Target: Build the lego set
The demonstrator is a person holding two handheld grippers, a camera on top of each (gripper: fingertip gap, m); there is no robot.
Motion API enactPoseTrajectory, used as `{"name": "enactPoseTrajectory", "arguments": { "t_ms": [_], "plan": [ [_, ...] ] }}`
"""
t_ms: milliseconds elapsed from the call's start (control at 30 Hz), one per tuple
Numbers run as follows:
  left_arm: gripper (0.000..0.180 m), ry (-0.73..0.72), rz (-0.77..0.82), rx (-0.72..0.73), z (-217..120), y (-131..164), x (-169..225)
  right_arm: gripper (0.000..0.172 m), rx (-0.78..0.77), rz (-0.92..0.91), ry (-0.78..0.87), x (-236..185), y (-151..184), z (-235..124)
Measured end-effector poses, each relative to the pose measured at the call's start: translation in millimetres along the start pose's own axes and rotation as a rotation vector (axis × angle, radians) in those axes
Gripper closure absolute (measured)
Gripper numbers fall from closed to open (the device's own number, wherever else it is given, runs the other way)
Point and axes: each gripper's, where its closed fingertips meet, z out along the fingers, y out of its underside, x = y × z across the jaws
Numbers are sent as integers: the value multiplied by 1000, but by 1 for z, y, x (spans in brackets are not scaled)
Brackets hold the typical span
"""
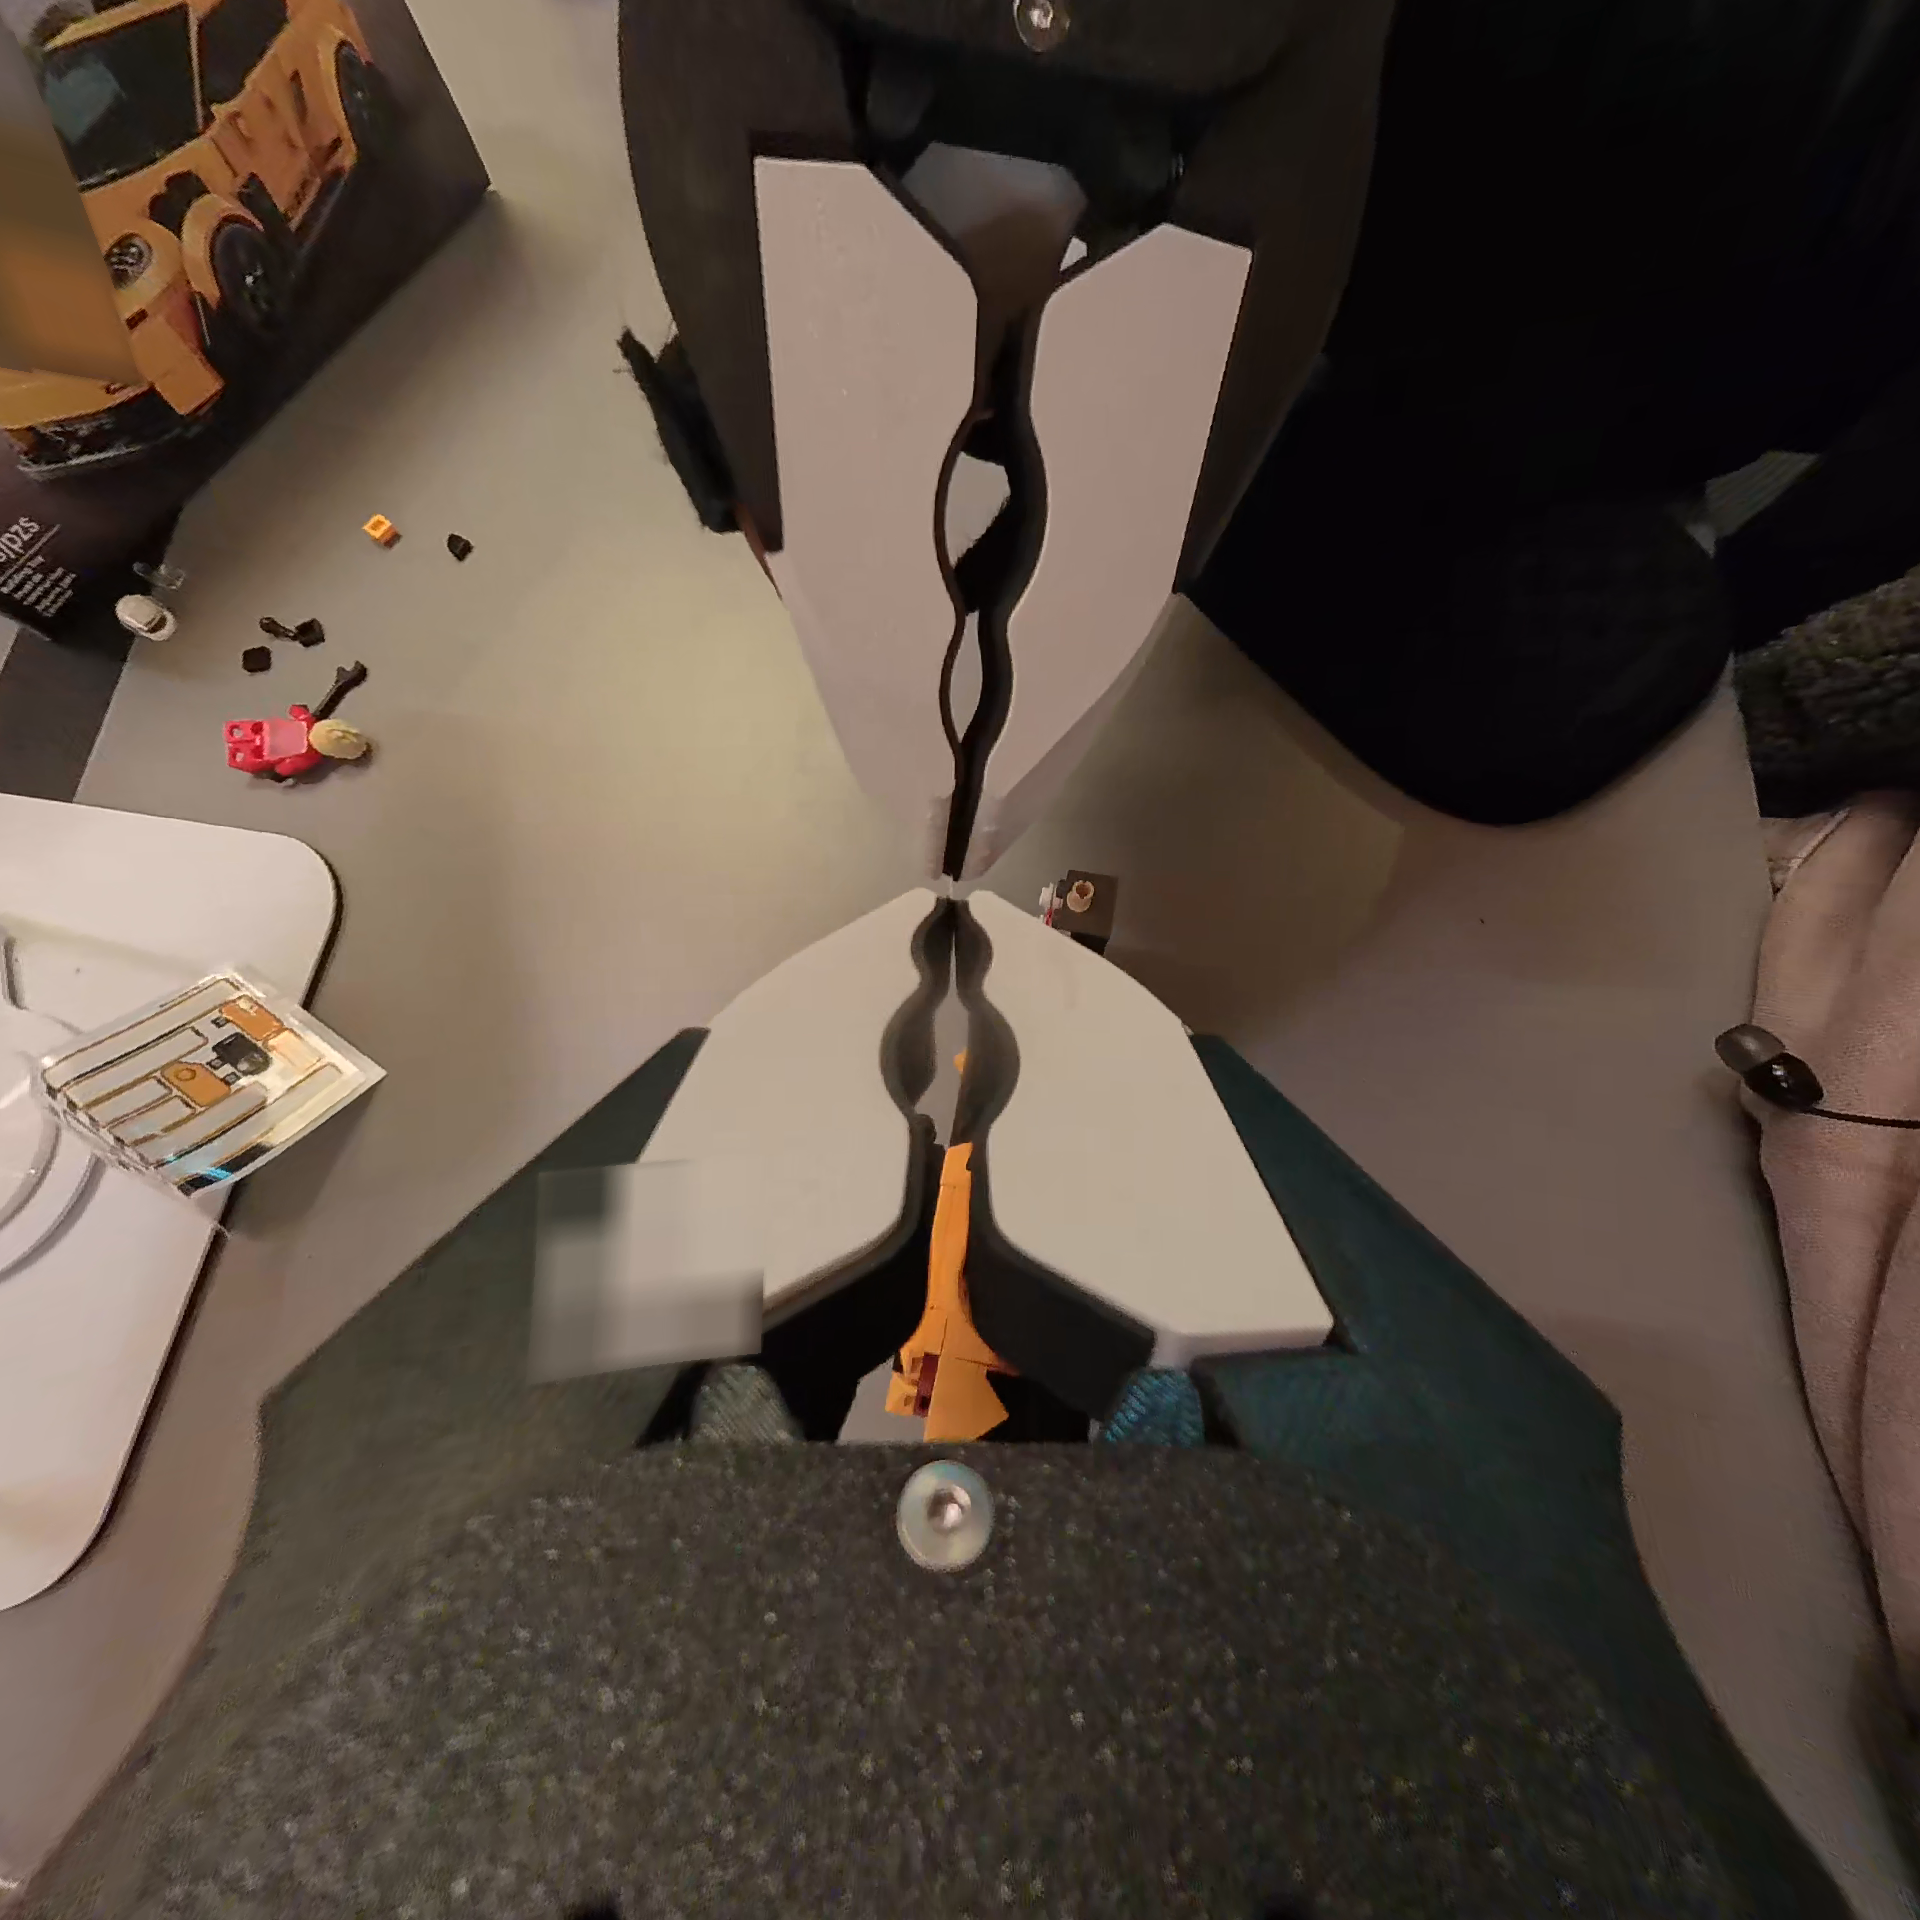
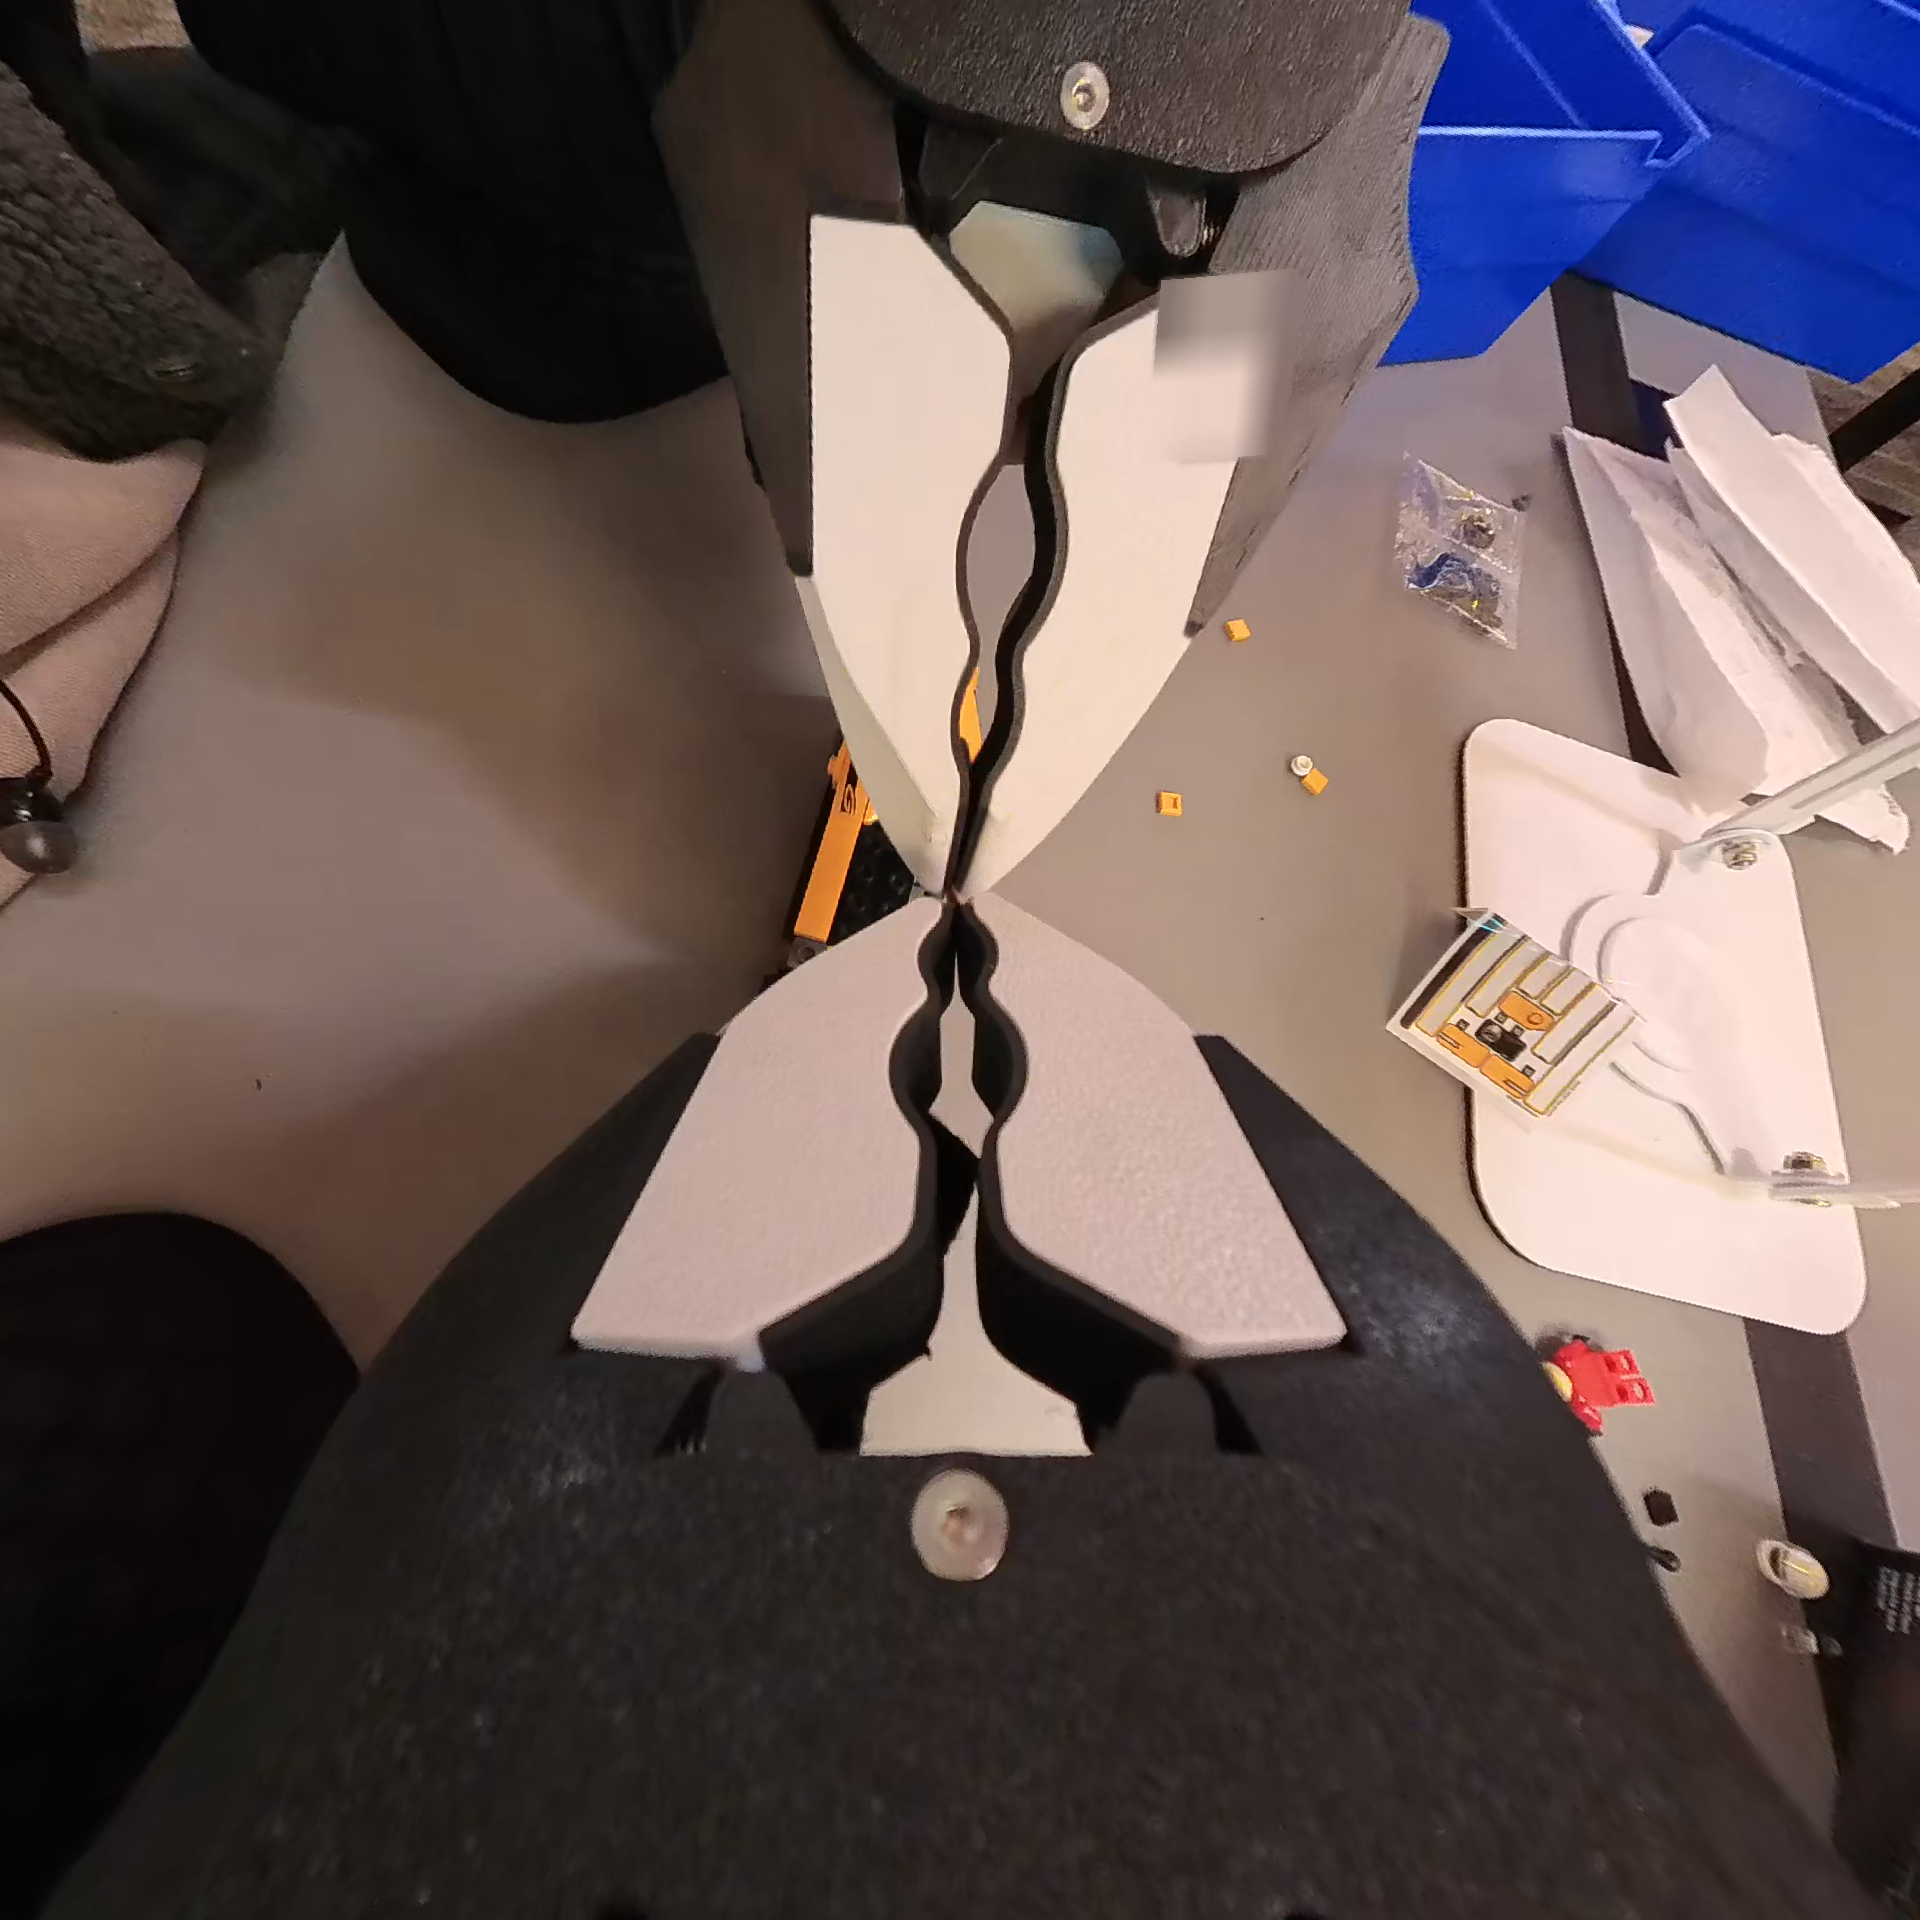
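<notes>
Both tongs, left (image 1: 951, 891) and right (image 2: 951, 902), closed tip-to-tip; orange model (image 2: 831, 852) half-hidden beneath.

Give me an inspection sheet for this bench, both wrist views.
Surface: grey table, partly bare.
Job's things: orange brick car model under the fingers; sticker sheet on white stand base.
Clutter: red minifigure, loose orange studs, toy set box, torn paper bags.
Grippers: left gripper and right gripper shut, tip to tip.
Cables: black cord with bead.
Surroundings: blue bins.
</notes>
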Motion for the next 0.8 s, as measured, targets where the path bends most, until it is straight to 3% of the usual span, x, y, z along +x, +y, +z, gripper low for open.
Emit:
{"name": "enactPoseTrajectory", "arguments": {
  "t_ms": [133, 300, 467, 600, 733, 800],
  "plan": [
    [180, 7, -36, 30, -1, -1, -2, 172, 12, 3, 9, 2, -1, -1],
    [180, 103, -216, 233, -16, -15, -4, 172, 126, 35, 42, 10, -19, -11],
    [180, 173, -318, 385, -29, -19, -3, 149, 280, 92, 16, 11, -43, -27],
    [180, 192, -495, 702, -59, -36, -22, 146, 367, 151, 74, 25, -52, -33],
    [180, 213, -719, 1043, -97, -40, -47, 155, 554, 337, 104, 44, -69, -28],
    [180, 190, -768, 1138, -106, -38, -53, 159, 654, 440, 72, 46, -79, -24]
  ]
}}
